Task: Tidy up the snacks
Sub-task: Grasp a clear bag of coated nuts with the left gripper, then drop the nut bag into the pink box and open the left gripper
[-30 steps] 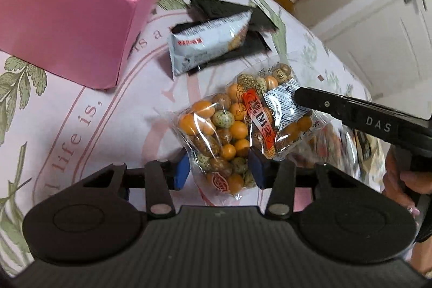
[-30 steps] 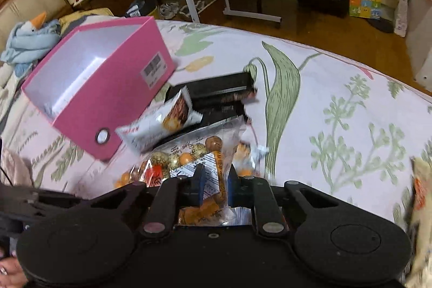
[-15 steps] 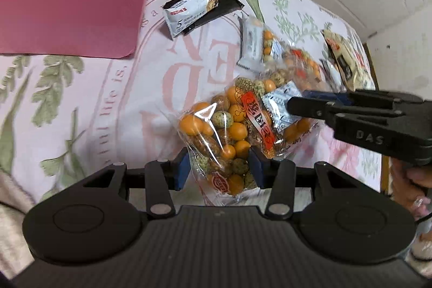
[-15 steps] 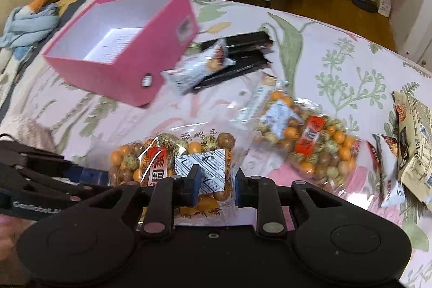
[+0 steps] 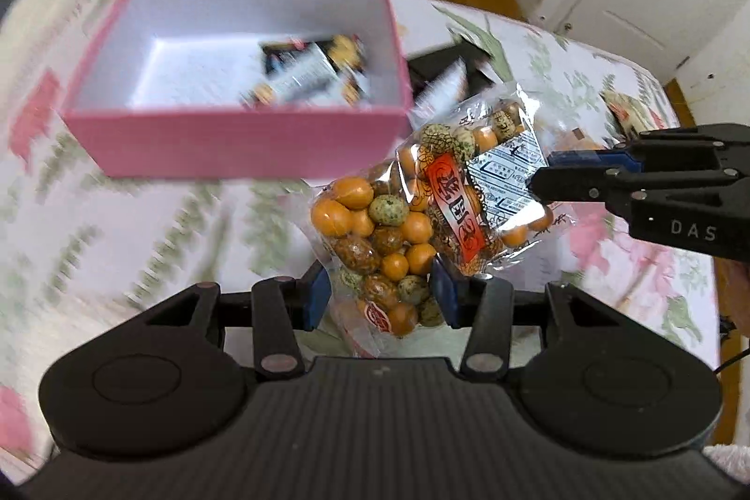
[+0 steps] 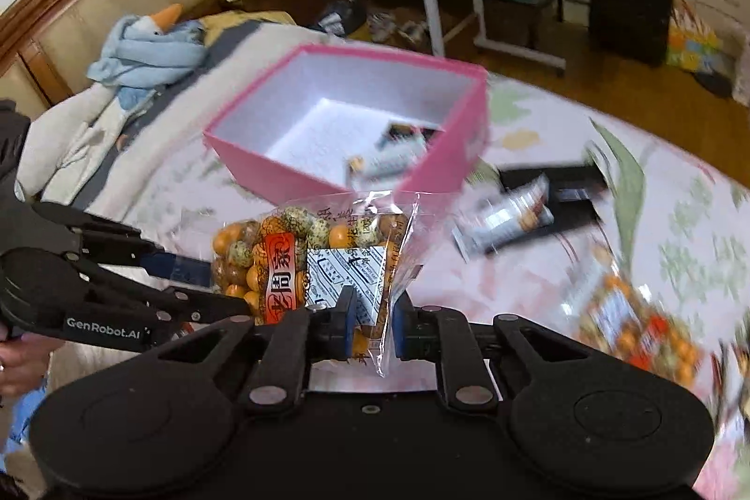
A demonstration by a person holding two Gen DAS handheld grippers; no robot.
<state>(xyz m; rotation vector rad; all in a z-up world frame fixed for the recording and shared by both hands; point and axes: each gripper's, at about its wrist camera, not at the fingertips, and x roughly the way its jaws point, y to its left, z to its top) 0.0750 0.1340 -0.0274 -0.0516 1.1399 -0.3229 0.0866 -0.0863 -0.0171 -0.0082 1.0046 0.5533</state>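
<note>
A clear bag of orange and speckled coated nuts (image 5: 398, 228) with a red label hangs in the air just in front of the pink box (image 5: 234, 146). My left gripper (image 5: 380, 294) is shut on the bag's lower end, blue pads against the nuts. My right gripper (image 6: 373, 324) pinches the bag's (image 6: 300, 251) clear sealed edge, its jaws closing tight on the plastic. The right gripper (image 5: 539, 177) reaches in from the right in the left wrist view. The left gripper (image 6: 225, 287) comes in from the left in the right wrist view. The pink box (image 6: 290, 176) is open-topped with a few snack packets (image 5: 304, 73) inside.
On the floral bedspread (image 6: 679, 219) lie a white snack bar (image 6: 506, 219), black packets (image 6: 567, 181) and a second nut bag (image 6: 633, 326) at the right. A goose plush (image 6: 150, 45) lies beyond the box. A hand (image 6: 18, 364) holds the left gripper.
Both grippers have lifted the nut bag off the bedspread and carried it towards the pink box, which I now see from above. The second nut bag stayed on the bed.
</note>
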